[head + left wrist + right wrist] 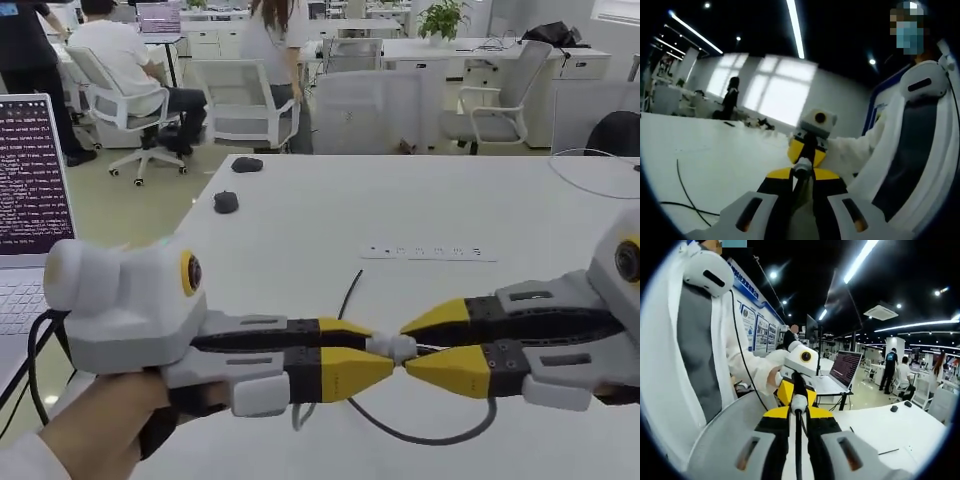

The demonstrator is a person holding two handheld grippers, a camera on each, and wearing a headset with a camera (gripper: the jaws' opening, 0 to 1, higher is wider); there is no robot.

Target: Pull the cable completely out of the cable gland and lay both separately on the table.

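Above the white table (520, 210), my two grippers meet tip to tip. The left gripper (383, 352) comes in from the left, its yellow jaws shut on the small white cable gland (395, 347). From the right, the right gripper (408, 345) is shut on the black cable (420, 437) just behind the gland. The cable loops down under both grippers, and another stretch lies on the table. In the left gripper view the gland (802, 166) sits at my jaw tips. In the right gripper view the cable (798, 445) runs between the jaws up to the gland (798, 402).
An open laptop (30, 180) stands at the table's left edge. Two dark mice (226, 202) lie further back, and a white power strip (428, 252) lies mid-table. A thin loop of wire (590, 175) lies far right. Office chairs and people are beyond the table.
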